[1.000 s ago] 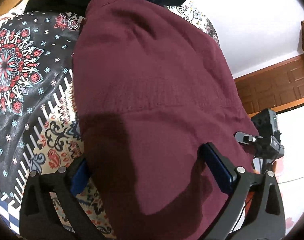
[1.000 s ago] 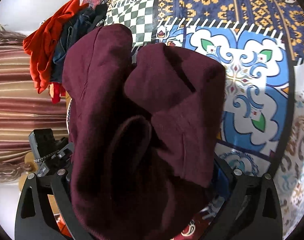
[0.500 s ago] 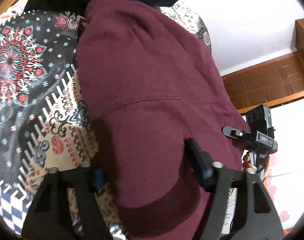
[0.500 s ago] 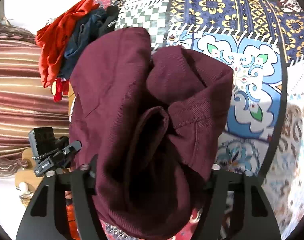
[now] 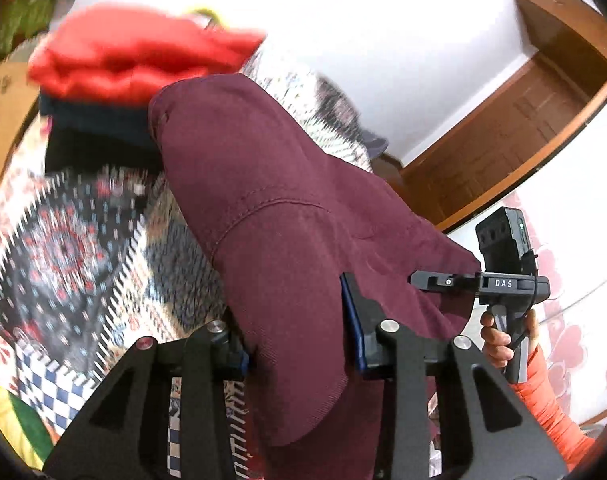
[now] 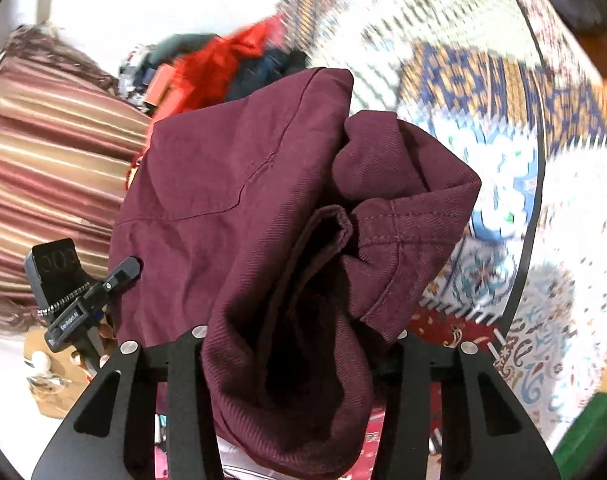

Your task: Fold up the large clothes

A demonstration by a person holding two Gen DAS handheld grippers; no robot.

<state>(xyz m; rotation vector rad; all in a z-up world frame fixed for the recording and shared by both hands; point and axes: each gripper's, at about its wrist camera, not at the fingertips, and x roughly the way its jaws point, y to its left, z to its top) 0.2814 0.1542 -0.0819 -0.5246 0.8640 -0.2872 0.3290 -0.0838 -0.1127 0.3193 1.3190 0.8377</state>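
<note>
The left gripper (image 5: 295, 332) is closing with a fold of the maroon garment (image 5: 287, 216) between its fingers, pinching the cloth, which hangs lifted above the patterned bedspread (image 5: 75, 248). The right gripper (image 6: 299, 344) is also closing, clamped on a thick bunch of the same garment (image 6: 239, 184), its hem folded over near the right finger. Behind the garment lies a pile of red clothes (image 5: 135, 56) on dark ones. In the left view a hand (image 5: 499, 340) in an orange sleeve holds the other tool's handle
</note>
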